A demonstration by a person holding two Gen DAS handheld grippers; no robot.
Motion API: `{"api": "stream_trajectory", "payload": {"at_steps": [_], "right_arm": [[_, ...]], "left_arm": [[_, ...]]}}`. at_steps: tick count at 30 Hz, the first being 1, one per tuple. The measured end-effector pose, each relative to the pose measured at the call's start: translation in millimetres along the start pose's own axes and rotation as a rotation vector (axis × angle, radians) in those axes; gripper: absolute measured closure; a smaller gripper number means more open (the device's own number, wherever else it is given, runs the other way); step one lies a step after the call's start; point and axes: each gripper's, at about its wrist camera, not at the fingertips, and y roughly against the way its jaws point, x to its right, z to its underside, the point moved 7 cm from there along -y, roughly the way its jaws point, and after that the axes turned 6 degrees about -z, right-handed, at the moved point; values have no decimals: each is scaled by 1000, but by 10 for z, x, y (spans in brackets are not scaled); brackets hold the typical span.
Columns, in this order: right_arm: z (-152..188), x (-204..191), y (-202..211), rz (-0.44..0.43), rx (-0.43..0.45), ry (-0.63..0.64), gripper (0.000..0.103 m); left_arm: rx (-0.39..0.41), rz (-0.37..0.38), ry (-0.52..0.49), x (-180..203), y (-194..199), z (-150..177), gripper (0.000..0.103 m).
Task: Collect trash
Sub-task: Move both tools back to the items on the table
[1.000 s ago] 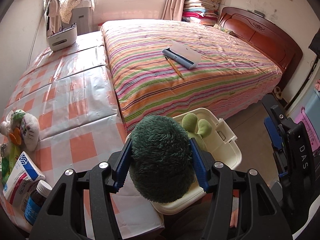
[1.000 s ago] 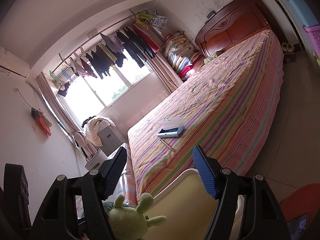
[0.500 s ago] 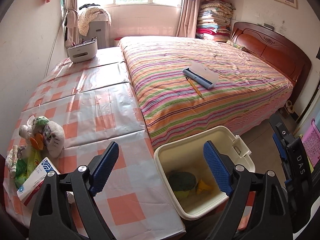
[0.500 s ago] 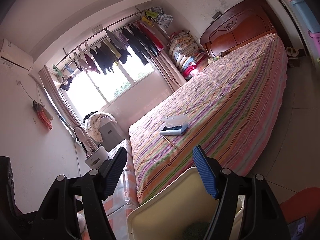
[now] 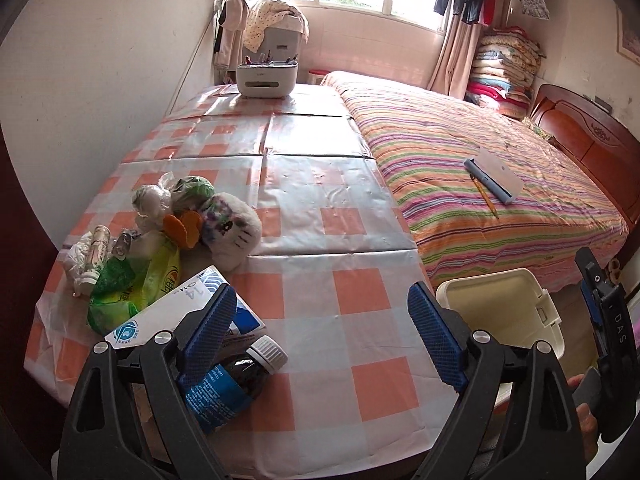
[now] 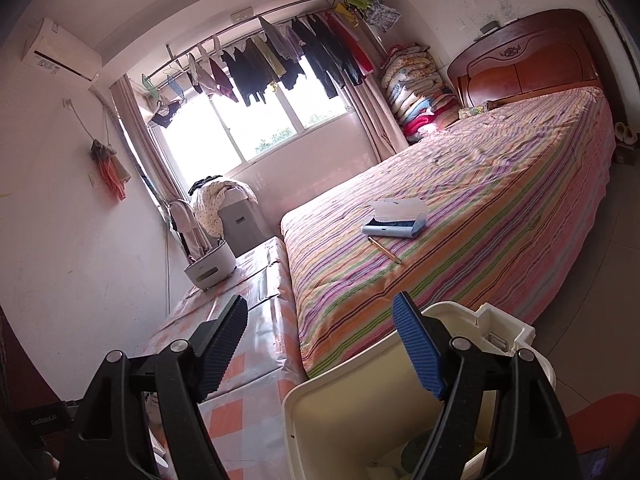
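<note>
Trash bin (image 5: 536,312) is sitting at 3 o'clock off my left gripper (image 5: 324,328); both grippers incl. right gripper (image 6: 320,344) are gaping, holding nothing; bottle (image 5: 228,388) lying at 8.

Daylight pours through a wide window (image 6: 256,120) at the far end, where dark clothes hang on a rail (image 6: 280,60) across it. A bed (image 5: 480,168) under a striped cover fills the right side, its carved wooden headboard (image 6: 528,60) against a scuffed white wall. Folded quilts (image 5: 504,64) are stacked in the corner beside a curtain (image 5: 456,52). An air conditioner (image 6: 60,50) sits high on the left wall. The worktop (image 5: 320,184) wears an orange-checked cloth.
</note>
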Motion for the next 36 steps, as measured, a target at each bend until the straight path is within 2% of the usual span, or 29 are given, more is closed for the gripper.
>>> {"api": "stream_trajectory", "payload": {"at_steps": [5, 14, 21, 26, 30, 34, 35, 36], "right_arm": [[120, -201, -86, -26, -38, 42, 30], [368, -519, -221, -70, -111, 115, 30], [524, -698, -323, -98, -162, 138, 30], [624, -804, -375, -121, -190, 141, 30], [688, -883, -392, -138, -206, 152, 30], [719, -929, -404, -148, -213, 160, 30], [724, -929, -404, -148, -214, 161, 30], [725, -931, -398, -148, -214, 161, 30]], "left_arm": [[-15, -72, 119, -683, -75, -22, 17], [4, -261, 287, -1909, -169, -99, 17], [-47, -334, 425, -2758, -446, -45, 18], [-88, -394, 435, -3079, -609, 0, 19], [-137, -388, 433, -3180, -763, 40, 19], [-190, -373, 382, -3157, -941, 32, 19], [-206, -375, 369, -3137, -993, 30, 22], [-218, -376, 355, -3124, -1039, 33, 28]]}}
